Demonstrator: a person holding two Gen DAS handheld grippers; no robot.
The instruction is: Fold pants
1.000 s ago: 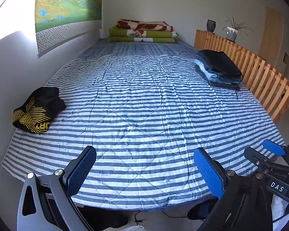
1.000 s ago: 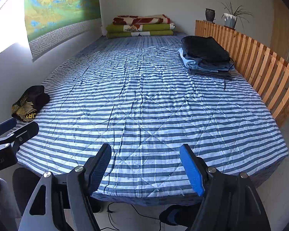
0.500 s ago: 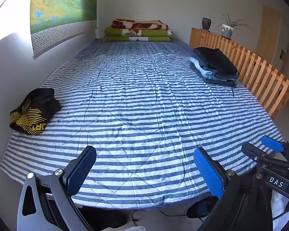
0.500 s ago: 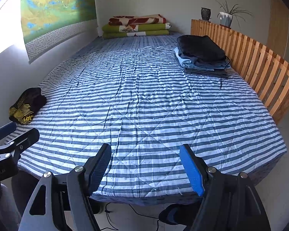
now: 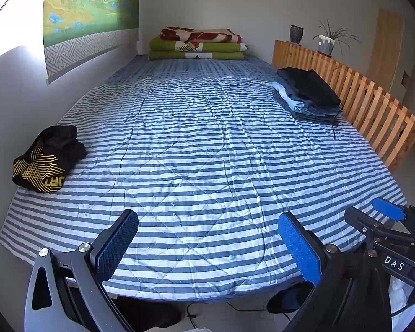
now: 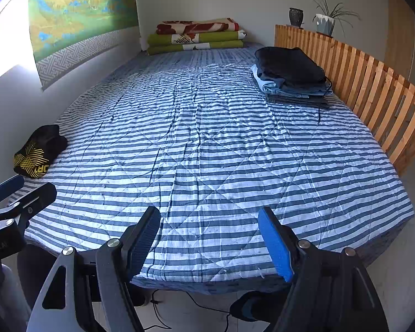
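Claws left (image 5: pixel 207 244) and right (image 6: pixel 209 242) gape wide, seemingly empty, above striped bedspread (image 5: pixel 207 144).

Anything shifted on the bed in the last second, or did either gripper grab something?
Nothing was grabbed. Both views drifted slightly; the left gripper and right gripper stay open and empty. The black-and-yellow garment and folded stack lie where they were.

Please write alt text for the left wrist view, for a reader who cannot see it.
The open left gripper hangs empty over the near edge of a striped bed. Crumpled black-and-yellow pants lie at the left, a folded clothes stack at the right.
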